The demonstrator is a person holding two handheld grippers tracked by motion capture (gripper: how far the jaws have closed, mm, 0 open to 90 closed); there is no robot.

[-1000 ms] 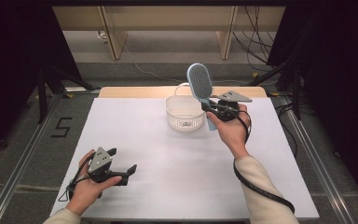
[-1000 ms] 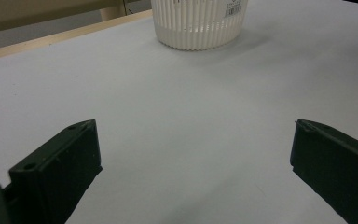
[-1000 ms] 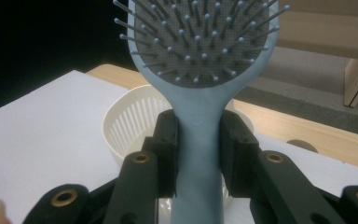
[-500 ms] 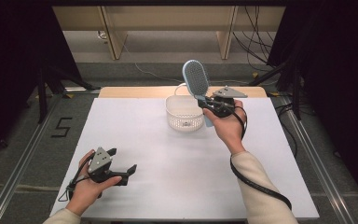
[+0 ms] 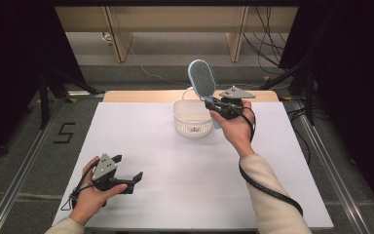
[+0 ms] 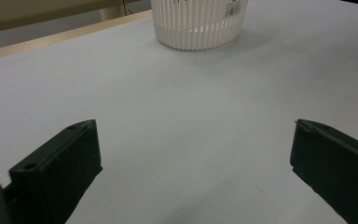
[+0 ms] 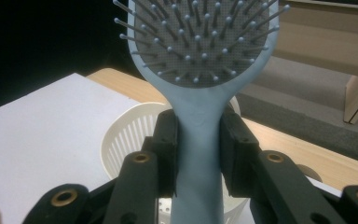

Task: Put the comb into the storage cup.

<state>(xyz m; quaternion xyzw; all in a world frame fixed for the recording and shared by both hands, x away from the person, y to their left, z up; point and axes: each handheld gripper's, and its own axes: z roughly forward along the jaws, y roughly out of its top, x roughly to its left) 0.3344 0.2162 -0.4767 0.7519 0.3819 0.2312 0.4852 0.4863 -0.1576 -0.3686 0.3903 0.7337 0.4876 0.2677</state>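
A light blue hairbrush [image 5: 202, 79] [image 7: 200, 51] stands bristle head up in the air, just right of and above a white ribbed basket [image 5: 193, 118] [image 7: 126, 140] [image 6: 198, 21]. My right gripper [image 5: 215, 104] [image 7: 198, 140] is shut on the brush's handle, both pads pressing its sides. Near the front left of the white table [image 5: 175, 185], my left gripper [image 5: 130, 182] [image 6: 193, 154] rests low over the surface, open, with bare table between its jaws and the basket far ahead of it.
Wooden shelving [image 5: 175, 29] stands on the floor beyond the table. Dark stands and cables [image 5: 277, 63] flank the far corners. A "5" mark [image 5: 64, 132] lies on the floor at the left.
The right hand has shifted the brush slightly left, its head now closer over the basket's far right rim. The left gripper has stayed put.
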